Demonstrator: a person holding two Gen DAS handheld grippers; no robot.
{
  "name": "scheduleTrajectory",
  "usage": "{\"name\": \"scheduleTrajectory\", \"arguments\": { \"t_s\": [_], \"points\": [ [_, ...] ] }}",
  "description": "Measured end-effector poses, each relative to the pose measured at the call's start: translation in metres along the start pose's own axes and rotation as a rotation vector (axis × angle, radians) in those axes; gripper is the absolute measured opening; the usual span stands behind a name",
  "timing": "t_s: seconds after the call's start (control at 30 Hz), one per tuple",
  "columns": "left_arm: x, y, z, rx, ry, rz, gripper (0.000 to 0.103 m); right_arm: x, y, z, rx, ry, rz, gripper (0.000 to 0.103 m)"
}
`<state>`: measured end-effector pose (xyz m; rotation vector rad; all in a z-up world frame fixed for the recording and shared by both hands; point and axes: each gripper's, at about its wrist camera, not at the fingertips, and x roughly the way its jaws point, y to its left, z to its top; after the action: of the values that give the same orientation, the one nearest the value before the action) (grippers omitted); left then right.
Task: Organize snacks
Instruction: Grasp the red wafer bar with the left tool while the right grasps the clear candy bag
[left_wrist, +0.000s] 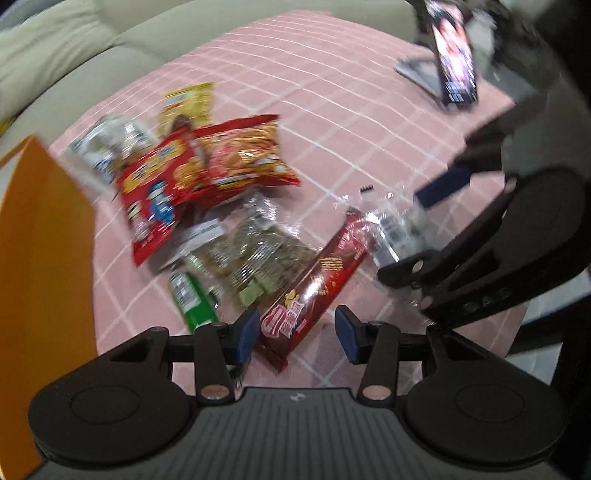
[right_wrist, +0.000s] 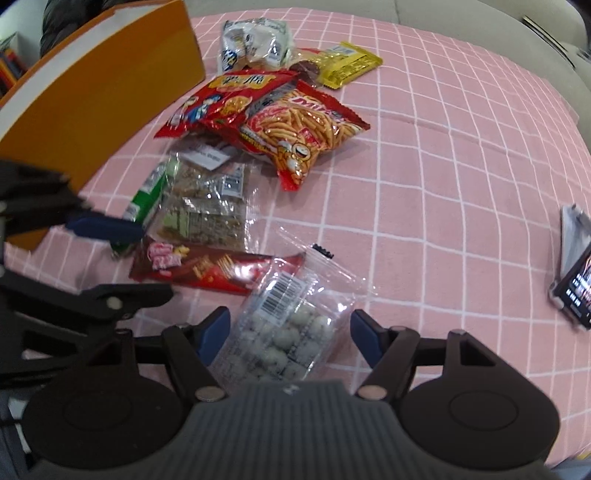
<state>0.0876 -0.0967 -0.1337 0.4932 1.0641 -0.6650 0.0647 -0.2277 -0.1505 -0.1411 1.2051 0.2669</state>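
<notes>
Orange box (left_wrist: 40, 280) cropped, silver packet (left_wrist: 107, 147) blurred

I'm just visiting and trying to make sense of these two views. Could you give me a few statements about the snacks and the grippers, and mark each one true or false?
1. The right gripper has its jaws on either side of a clear bag of pale round snacks. True.
2. The left gripper is clamped shut on the green packet. False: its jaws stand apart over one end of the long dark-red packet, and the green packet lies beside it.
3. The cloth under the snacks is plain blue. False: it is pink with a white grid.
4. An orange box stands next to the snack pile. True.
5. A yellow packet lies at the far side of the pile. True.
</notes>
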Motion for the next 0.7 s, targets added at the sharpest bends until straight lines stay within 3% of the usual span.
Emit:
{"name": "scheduleTrajectory", "arguments": {
  "t_s": [0.13, 0.27, 0.33, 0.57, 0.63, 0.7],
  "points": [
    [0.013, -0.005, 0.005, 0.074, 0.021, 0.003, 0.056, 0.000, -0.005, -0.002, 0.025, 0.005, 0.023, 0.069],
    [0.021, -0.009, 0.011, 0.072, 0.036, -0.009, 0.056, -0.004, -0.004, -0.006, 0.032, 0.000, 0.018, 0.073],
    [0.023, -0.007, 0.013, 0.015, 0.065, -0.010, 0.054, -0.006, -0.005, -0.009, 0.046, -0.006, 0.015, 0.073],
    [0.020, 0.011, -0.002, -0.423, 0.196, -0.034, 0.047, -0.012, -0.002, -0.020, 0.044, -0.030, -0.019, 0.073],
    [0.017, 0.009, -0.007, -0.465, 0.189, -0.055, 0.047, -0.013, -0.002, -0.021, 0.040, -0.031, -0.016, 0.073],
    [0.016, 0.001, -0.006, -0.415, 0.152, -0.052, 0.050, -0.013, -0.002, -0.022, 0.041, -0.027, -0.008, 0.073]
  ]
}}
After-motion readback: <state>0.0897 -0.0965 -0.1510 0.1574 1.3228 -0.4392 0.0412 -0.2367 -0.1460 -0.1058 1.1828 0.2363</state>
